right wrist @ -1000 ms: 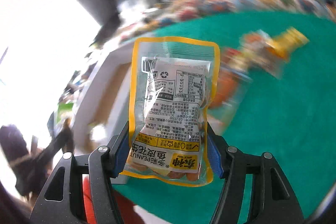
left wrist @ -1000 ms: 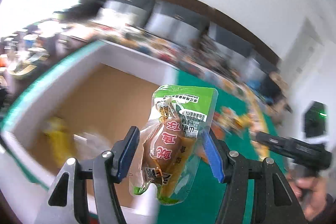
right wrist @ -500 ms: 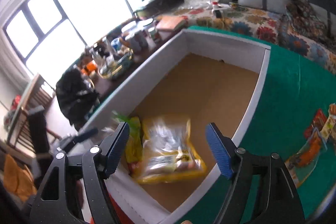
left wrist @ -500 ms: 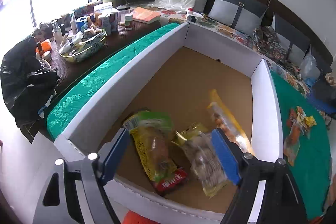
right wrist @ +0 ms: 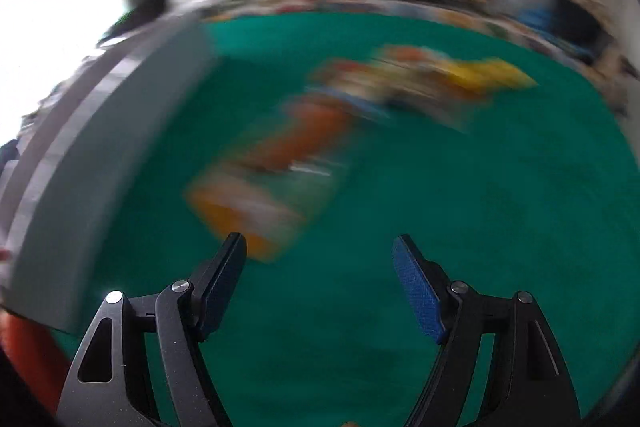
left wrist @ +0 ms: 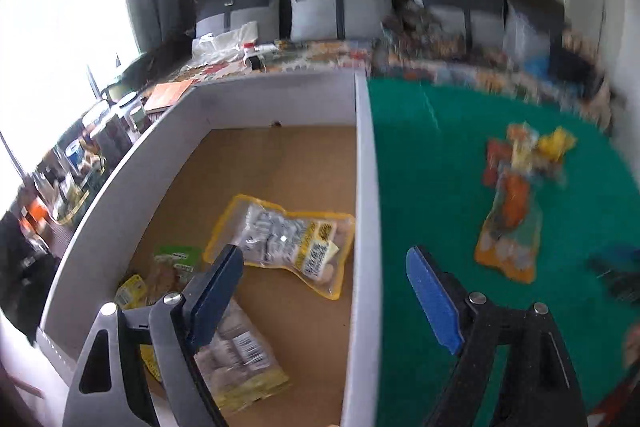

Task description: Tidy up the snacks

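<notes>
While flat in box (left wrist: 362,155) | yellow-edged clear packet (left wrist: 282,241), label up

Home living room: cushioned sofa (left wrist: 340,15), curtained window (left wrist: 60,27).

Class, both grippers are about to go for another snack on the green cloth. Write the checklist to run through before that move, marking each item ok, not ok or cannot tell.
1. Left gripper open and empty: ok.
2. Right gripper open and empty: ok.
3. Yellow-edged packet lies inside the box: ok.
4. Snacks remain on the green cloth, with the orange packet nearest: ok.
5. Right camera sharp enough to aim a grasp: not ok, heavily blurred.
6. Which remaining packets overlap in the pile: cannot tell.
</notes>
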